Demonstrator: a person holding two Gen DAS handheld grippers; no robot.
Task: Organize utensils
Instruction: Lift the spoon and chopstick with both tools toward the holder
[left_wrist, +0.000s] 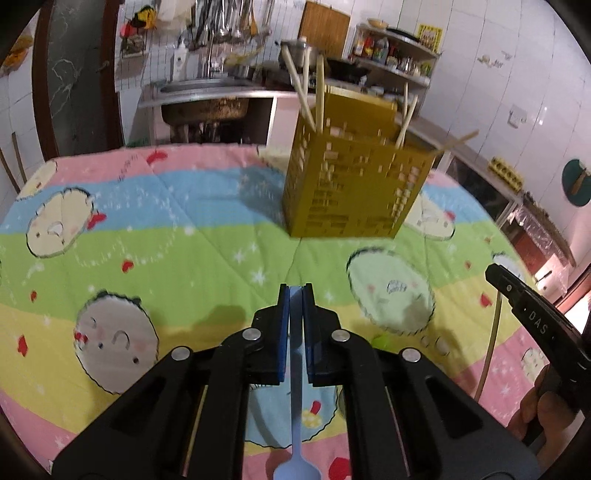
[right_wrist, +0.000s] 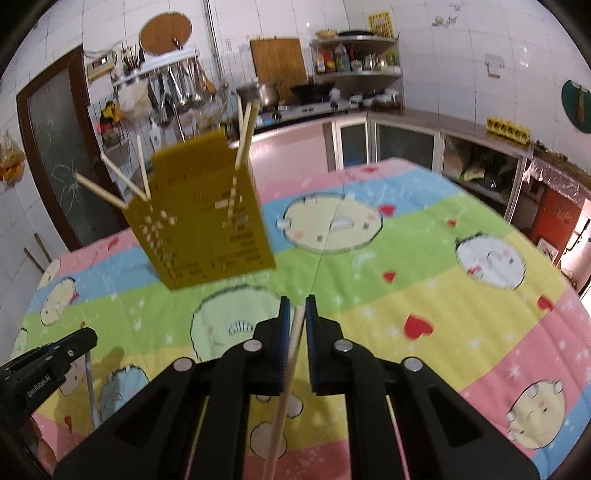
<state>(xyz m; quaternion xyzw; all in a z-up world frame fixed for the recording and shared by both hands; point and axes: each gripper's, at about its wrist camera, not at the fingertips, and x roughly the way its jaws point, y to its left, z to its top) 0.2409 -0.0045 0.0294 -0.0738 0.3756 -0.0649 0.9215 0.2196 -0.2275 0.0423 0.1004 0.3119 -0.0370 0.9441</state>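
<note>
1. The left gripper (left_wrist: 295, 295) has its fingers pinched on a blue spoon (left_wrist: 296, 435), bowl hanging near; its thin handle could swing or slip.
2. The right gripper (right_wrist: 295, 306) clamps a chopstick (right_wrist: 284, 398) that slants between the pads and may pivot.
3. The yellow holder (left_wrist: 351, 184) stands far on the surface (left_wrist: 147, 240); its leaning chopsticks (left_wrist: 306, 96) could block entry or get knocked.

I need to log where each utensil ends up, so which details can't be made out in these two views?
- Blue spoon, left wrist view: its bowl is cut off by the bottom edge.
- Chopstick in the right gripper, right wrist view: its lower end runs off the bottom edge.
- Yellow holder, both views: blurred, and its walls hide the inside, so any compartments are unreadable.
</note>
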